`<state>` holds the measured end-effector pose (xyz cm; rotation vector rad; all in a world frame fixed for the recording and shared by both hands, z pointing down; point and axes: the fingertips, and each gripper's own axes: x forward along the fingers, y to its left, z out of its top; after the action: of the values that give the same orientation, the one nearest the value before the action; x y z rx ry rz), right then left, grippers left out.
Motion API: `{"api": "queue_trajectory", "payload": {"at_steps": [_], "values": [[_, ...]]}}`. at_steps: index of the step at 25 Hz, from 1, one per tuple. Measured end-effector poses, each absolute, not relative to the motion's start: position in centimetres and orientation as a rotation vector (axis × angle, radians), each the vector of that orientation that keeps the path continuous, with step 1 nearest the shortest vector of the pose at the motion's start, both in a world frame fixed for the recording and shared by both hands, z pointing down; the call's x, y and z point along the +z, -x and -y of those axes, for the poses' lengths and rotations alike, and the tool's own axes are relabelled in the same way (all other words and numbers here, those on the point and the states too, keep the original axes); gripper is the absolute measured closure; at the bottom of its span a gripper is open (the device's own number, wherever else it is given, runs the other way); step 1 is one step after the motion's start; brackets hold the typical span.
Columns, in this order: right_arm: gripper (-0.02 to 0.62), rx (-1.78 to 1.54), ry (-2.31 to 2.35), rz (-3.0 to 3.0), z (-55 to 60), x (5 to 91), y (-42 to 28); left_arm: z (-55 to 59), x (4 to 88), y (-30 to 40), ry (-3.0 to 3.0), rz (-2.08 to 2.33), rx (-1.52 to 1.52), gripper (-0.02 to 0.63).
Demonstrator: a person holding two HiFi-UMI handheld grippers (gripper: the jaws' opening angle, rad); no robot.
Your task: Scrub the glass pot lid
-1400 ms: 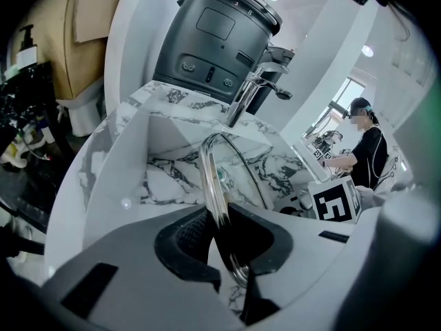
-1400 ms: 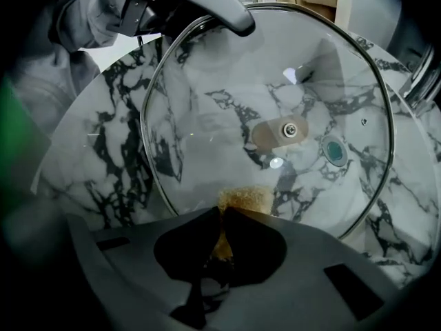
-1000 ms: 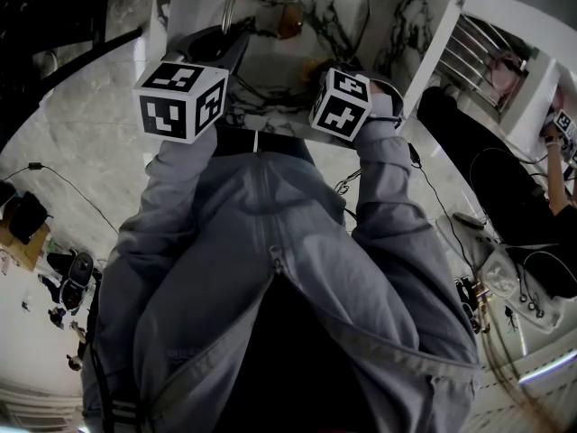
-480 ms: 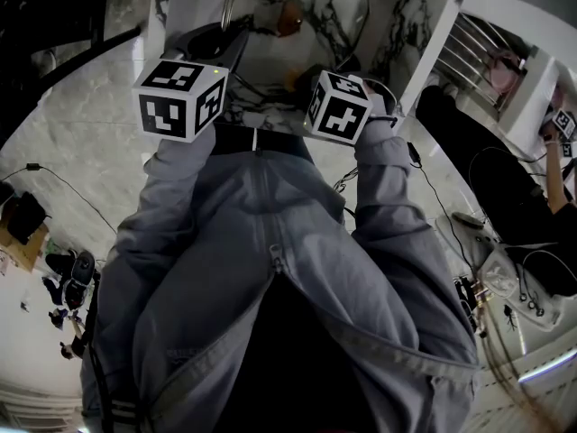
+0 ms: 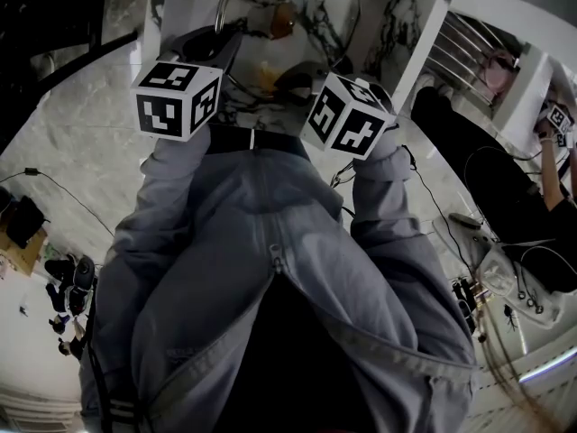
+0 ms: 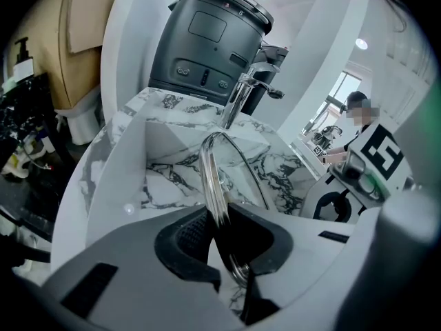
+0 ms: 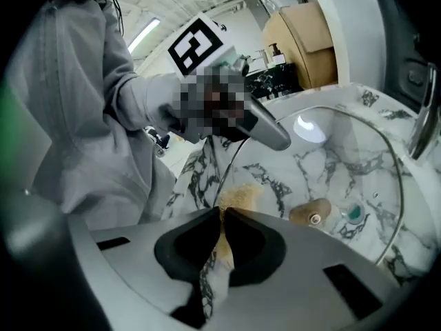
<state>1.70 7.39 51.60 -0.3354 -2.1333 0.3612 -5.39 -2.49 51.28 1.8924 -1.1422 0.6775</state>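
Note:
The glass pot lid [image 6: 210,174] stands on edge over the marble sink, and my left gripper [image 6: 219,223] is shut on its metal rim. In the right gripper view the lid's rim [image 7: 396,178] arcs across the basin, with its brown knob [image 7: 310,212] at the centre. My right gripper [image 7: 222,216] is shut on a yellowish scrub sponge [image 7: 241,197], whose free end sticks out by the lid's lower edge; whether it touches I cannot tell. In the head view the sponge [image 5: 266,75] shows between the left gripper [image 5: 216,43] and the right gripper [image 5: 297,84].
A chrome faucet [image 6: 241,98] rises behind the sink [image 6: 131,178], with a dark appliance [image 6: 207,40] behind it. A teal drain fitting [image 7: 355,212] lies in the basin. Another person [image 5: 550,142] is at the far right, with cables on the floor there.
My right gripper has risen toward the head camera and tilted, bringing the sponge up with it. The left gripper and the lid have stayed put.

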Motion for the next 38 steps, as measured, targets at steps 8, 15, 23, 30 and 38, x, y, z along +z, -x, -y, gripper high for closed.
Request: {"api": "queue_trajectory", "payload": {"at_steps": [8,15,23,30,38], "values": [[0.551,0.289,0.189,2.209,-2.9,47.3,-3.6,2.6,51.0,5.2,-1.871,1.151,0.687,0.540],[0.551,0.223,0.018,2.226,2.6,44.9,-7.0,2.7,50.8,5.0,-1.842,1.165,0.694,0.540],[0.551,0.061,-0.198,2.140,11.2,44.8,-11.7,2.9,50.1,4.4,-1.828,1.191,0.700,0.540],[0.551,-0.158,-0.257,1.925,17.4,47.2,-14.4,3.1,49.9,4.1,-1.809,1.205,0.700,0.540],[0.551,-0.261,-0.318,1.829,22.3,49.5,-15.0,3.3,50.0,3.9,-1.790,1.209,0.701,0.540]]}}
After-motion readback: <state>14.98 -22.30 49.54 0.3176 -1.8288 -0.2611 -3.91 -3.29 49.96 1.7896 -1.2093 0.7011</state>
